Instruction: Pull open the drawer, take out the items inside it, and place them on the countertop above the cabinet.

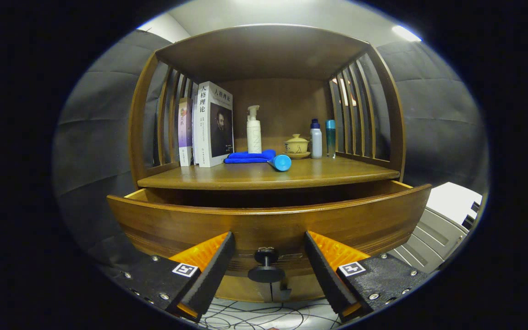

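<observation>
A wooden cabinet stands ahead with its drawer (268, 222) pulled partly out below the countertop (264, 176). The drawer's dark round knob (266, 266) sits between my fingers, untouched by either. My gripper (268, 261) is open, its fingers spread wide on both sides of the knob, close to the drawer front. The drawer's inside is hidden behind its front panel. On the countertop lie a folded blue cloth (250, 156) and a blue cylinder (281, 162) on its side.
On the countertop stand books (213, 123) at the left, a white pump bottle (254, 130), a small lidded cup on a saucer (297, 145), and two bottles (322, 137) at the right. Slatted side walls and a roof enclose the shelf. Cables (264, 316) lie on the floor below.
</observation>
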Available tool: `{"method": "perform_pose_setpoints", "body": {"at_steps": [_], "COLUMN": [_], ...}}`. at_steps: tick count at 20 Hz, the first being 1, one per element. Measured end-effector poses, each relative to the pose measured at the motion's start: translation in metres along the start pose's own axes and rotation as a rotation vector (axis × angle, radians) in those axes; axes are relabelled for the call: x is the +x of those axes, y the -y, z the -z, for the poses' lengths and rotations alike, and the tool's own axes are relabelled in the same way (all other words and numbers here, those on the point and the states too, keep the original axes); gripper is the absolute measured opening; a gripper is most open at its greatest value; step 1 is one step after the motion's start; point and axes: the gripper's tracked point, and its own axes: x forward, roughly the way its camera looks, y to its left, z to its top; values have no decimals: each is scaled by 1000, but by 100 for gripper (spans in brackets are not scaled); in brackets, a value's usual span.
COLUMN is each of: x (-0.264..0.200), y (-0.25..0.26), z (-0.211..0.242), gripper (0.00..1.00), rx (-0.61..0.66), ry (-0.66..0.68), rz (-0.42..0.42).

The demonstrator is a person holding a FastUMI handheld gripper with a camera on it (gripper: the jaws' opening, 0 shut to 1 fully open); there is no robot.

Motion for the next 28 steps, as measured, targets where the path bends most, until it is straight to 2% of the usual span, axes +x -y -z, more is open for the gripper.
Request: {"method": "perform_pose_setpoints", "body": {"at_steps": [5, 10, 14, 17, 20, 22, 25, 28], "x": [34, 61, 60, 49, 26, 12, -6, -22], "y": [1, 4, 2, -2, 18, 34, 38, 53], "z": [4, 0, 0, -13, -45, -81, -148, -199], "gripper": [96, 96, 95, 95, 95, 95, 95, 95], "rx": [-106, -76, -54, -22, -53, -53, -12, -39], "ry": [-27, -39, -32, -36, 1, 44, 145, 178], "rz": [10, 14, 9, -40, -40, -15, -49, -18]}}
